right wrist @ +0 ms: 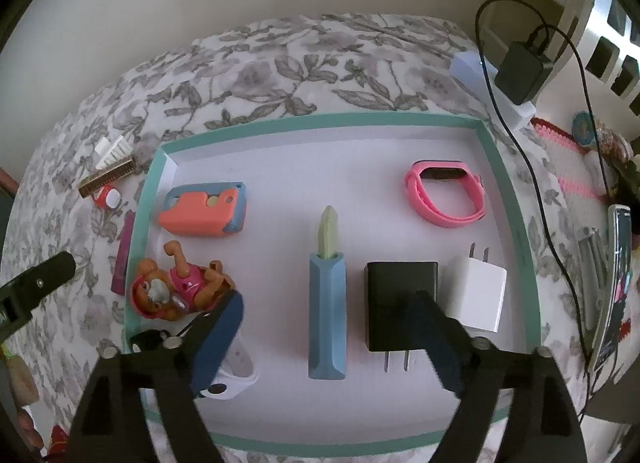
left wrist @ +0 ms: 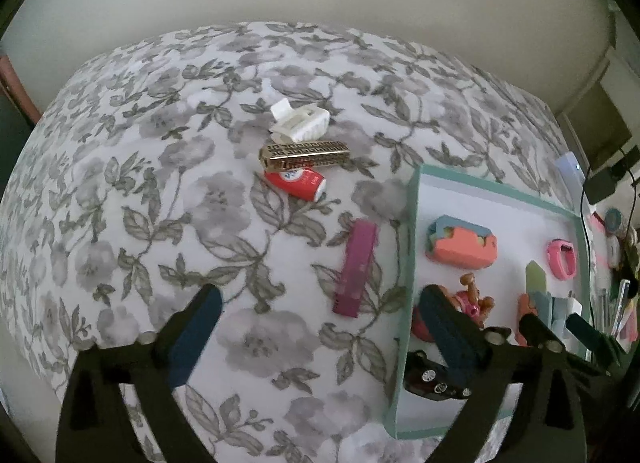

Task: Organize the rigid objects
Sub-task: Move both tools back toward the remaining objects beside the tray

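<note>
Both tools gape empty: left (left wrist: 320,327) over bedspread, right (right wrist: 332,327) over tray (right wrist: 320,121)

Harmonica (left wrist: 305,154) lies left of tray (left wrist: 412,223), perhaps touching clip (left wrist: 301,122).

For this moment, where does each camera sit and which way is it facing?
Left wrist: on the left gripper, tilted down at the floral cloth with harmonica and purple comb; own open fingers show, right gripper at the edge.
Right wrist: on the right gripper, looking down into the tray over the black charger; own open fingers show, a left finger at the left.
Shared: tray, dog toy, harmonica.
</note>
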Available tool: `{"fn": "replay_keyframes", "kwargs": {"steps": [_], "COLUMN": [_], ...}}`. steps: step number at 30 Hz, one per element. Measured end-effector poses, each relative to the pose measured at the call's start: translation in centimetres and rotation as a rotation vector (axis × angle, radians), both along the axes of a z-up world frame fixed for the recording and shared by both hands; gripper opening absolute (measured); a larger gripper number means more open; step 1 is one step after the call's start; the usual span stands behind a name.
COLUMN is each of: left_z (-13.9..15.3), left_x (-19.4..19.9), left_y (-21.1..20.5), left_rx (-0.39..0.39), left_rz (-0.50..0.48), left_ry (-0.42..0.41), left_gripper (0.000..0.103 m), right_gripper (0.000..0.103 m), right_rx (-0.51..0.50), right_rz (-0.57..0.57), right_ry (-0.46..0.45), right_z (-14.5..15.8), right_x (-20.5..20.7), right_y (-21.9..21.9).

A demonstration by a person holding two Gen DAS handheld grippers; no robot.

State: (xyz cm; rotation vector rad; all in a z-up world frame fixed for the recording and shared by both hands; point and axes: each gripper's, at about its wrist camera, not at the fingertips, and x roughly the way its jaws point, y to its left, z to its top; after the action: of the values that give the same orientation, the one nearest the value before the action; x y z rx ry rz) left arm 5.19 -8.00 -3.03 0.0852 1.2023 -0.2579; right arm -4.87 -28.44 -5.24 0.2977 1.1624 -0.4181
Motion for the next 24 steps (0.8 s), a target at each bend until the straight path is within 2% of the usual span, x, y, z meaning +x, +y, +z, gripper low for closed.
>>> {"fn": "replay_keyframes", "kwargs": {"steps": [2,10,15,24], "left_z": [0.1,0.7,1.3,2.1], "left_x": [0.2,1.1,2.4,4.2], "left_y": [0.3,2.0,4.8,9.2], "left_rx": [-0.011,-0.049,-0.076,-0.094], "left_rz": [0.011,0.064,0.137,0.244], "left_ry": [-0.002,-0.015,-0.038,-0.077], "left_gripper": [0.100,0.100,0.100,0.100], "right_gripper": [0.103,0.103,0.103,0.103], "right_rx": [0.004,0.051,0.061,0.052], "right_rz": [0.000,-0.018,-0.033,0.039], "right_ry": [-0.009,-0.033,-0.073,-0.160], "right_z": [0.1,0.0,1.0,3.3], "right_x": [0.0,0.0,0.1,2.5], "right_y": [0.0,-0.1,0.1,3.7]}}
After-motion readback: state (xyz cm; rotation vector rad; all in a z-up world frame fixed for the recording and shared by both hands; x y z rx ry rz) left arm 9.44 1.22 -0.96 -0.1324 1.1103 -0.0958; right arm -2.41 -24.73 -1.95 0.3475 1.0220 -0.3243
